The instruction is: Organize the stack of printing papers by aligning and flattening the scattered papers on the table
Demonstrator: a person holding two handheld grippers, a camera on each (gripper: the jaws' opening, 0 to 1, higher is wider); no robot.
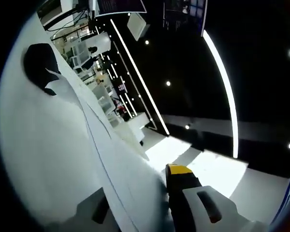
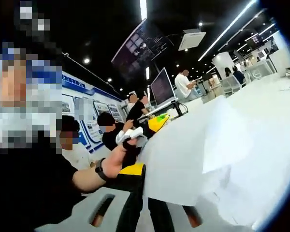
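Dark ceiling with long strip lights point(image 1: 221, 77) and small spot lamps covers the hall behind both views, and rows of pale desks and shelving recede into the distance. In the left gripper view the scene is strongly rolled: a broad sheet of white paper point(image 1: 43, 145) spreads across the left half, its long edge running diagonally down toward the left tool point(image 1: 150, 203), and a dark shape point(image 1: 38, 60) sits at the sheet's far end. One yellow-tipped black jaw stands just right of the paper's edge and a grey jaw lies on the other side, so the jaws appear clamped on the sheet. In the right gripper view a large white sheet point(image 2: 193, 154) hangs tilted above the white table point(image 2: 275, 111), its lower edge meeting the right tool point(image 2: 152, 205), whose jaws seem closed on that edge; more white paper lies lower right beneath it. A person's hand point(image 2: 121, 157) with a dark wristband holds the other tool at the sheet's left edge, yellow tip showing. Behind, several people sit or stand near a tilted monitor point(image 2: 162, 87), and a blue-and-white wall display runs along the left.
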